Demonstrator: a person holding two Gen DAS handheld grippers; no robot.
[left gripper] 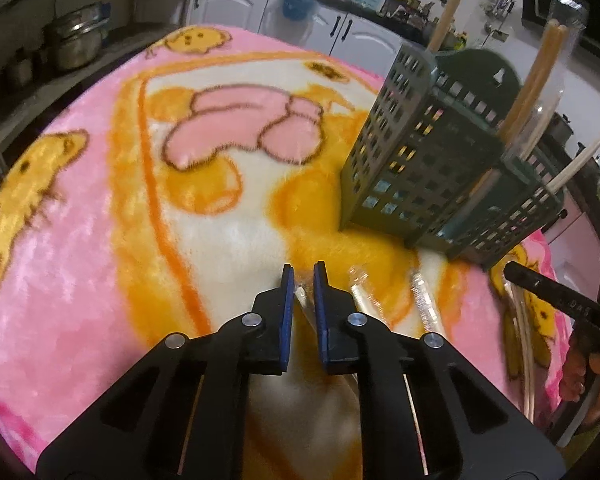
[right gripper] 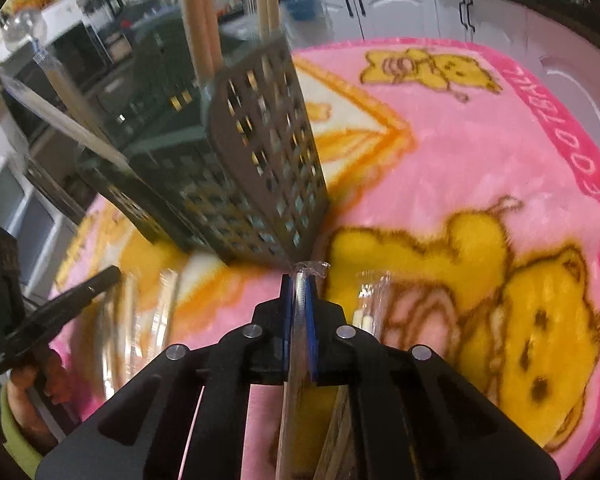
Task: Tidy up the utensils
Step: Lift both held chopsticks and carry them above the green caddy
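Note:
A dark green slotted utensil holder (left gripper: 420,152) (right gripper: 260,168) stands on a pink and yellow cartoon blanket (left gripper: 140,200) (right gripper: 480,152). Several wrapped chopsticks (left gripper: 532,88) stick up out of it. My left gripper (left gripper: 303,276) sits low over the blanket just in front of the holder, its blue pads shut on a clear-wrapped chopstick pack (left gripper: 301,294). My right gripper (right gripper: 298,284) is shut on another wrapped pack (right gripper: 300,320), whose crinkled tip pokes out near the holder's base. Loose wrapped packs (left gripper: 364,300) (right gripper: 374,300) lie beside each gripper.
White kitchen cabinets (left gripper: 228,8) (right gripper: 400,4) and a cluttered dark counter run behind the table. Steel pots (left gripper: 76,40) sit on a shelf at the left. The other gripper and the hand that holds it show at the frame edges (left gripper: 548,292) (right gripper: 60,300).

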